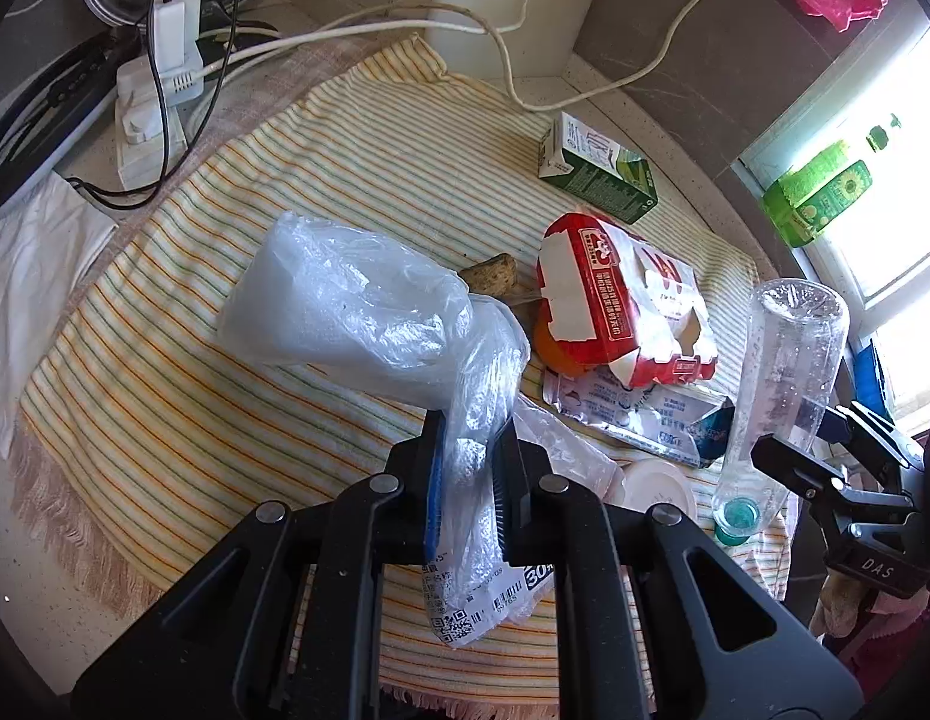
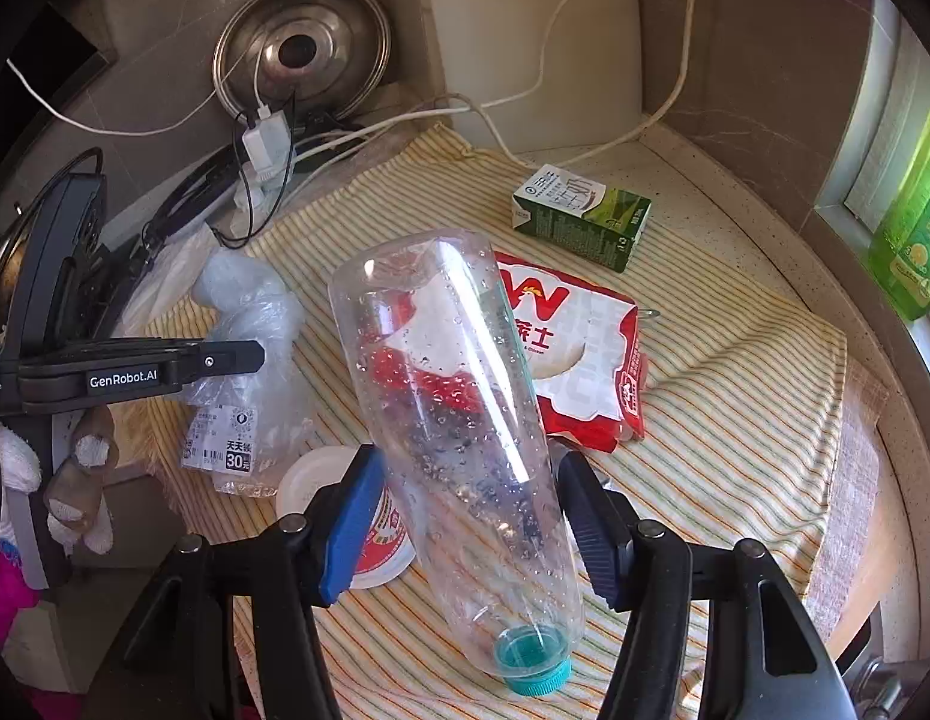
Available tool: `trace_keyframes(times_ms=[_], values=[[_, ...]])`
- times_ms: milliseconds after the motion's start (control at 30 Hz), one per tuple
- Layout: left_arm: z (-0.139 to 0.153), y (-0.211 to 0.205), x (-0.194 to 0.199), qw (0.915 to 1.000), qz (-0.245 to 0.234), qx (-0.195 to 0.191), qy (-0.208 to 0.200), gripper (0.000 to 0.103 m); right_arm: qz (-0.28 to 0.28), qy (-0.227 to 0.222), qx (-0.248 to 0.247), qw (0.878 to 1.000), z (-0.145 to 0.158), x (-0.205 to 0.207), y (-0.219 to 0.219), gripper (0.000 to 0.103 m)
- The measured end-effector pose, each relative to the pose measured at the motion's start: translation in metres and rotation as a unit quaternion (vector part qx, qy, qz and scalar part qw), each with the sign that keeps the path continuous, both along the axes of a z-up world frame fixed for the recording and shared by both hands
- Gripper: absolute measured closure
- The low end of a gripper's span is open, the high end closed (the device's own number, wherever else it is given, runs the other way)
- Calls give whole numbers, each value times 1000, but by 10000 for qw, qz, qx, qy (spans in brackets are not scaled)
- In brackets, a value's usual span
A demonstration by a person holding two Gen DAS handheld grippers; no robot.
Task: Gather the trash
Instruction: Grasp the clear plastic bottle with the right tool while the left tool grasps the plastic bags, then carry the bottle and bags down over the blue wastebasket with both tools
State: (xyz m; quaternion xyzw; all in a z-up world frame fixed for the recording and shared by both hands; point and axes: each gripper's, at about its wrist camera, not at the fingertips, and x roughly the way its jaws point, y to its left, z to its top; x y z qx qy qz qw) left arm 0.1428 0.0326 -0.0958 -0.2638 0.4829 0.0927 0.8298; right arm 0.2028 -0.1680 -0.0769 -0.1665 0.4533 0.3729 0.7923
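Our left hand-held gripper (image 1: 468,456) has its jaws drawn narrow on a clear plastic bag (image 1: 357,306), pinching the bag's twisted neck between the pads. The bag's bulk billows ahead of the jaws and to their left, while its labelled end hangs down below the fingers.

Our right hand-held gripper (image 2: 465,516) clamps a clear plastic bottle (image 2: 459,420) across its body, jaws at a middling spread with both pads against the bottle's sides. The bottle is held upside down: its teal cap (image 2: 534,663) points back toward the wrist and its base tilts away ahead of the fingers. Droplets cling inside it.

Both grippers sit over a striped cloth (image 2: 735,396) spread on the counter (image 2: 675,180). Just ahead of the right hand-held gripper, behind the bottle, lies a red and white carton (image 2: 591,360), flattened and torn. Further ahead of it a green milk carton (image 2: 582,216) lies on its side at the cloth's far edge. Just to the left of the right gripper's blue pad a white lid (image 2: 321,474) rests on the cloth.

From the left wrist view, the red carton is ahead and right of the jaws, with an orange fruit (image 1: 555,348) tucked against its near side and a flat printed wrapper (image 1: 639,414) beneath it.
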Motion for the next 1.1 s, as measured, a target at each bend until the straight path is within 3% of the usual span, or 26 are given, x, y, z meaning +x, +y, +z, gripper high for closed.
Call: trace_keyframes(times_ms=[467,867,1100], values=[[36,4,-47,9993,95,219,-270,91,-723,-86,960,9927,28,-6,-53,44],[37,-6,-87,9986,-414,105,-302,91,-1185,-318,1256,9845,47,-46,-64,45],[31,-8,-116,9965,-801,48,-239,91,-1355,-329,1505,9787,63,-91,-63,45]])
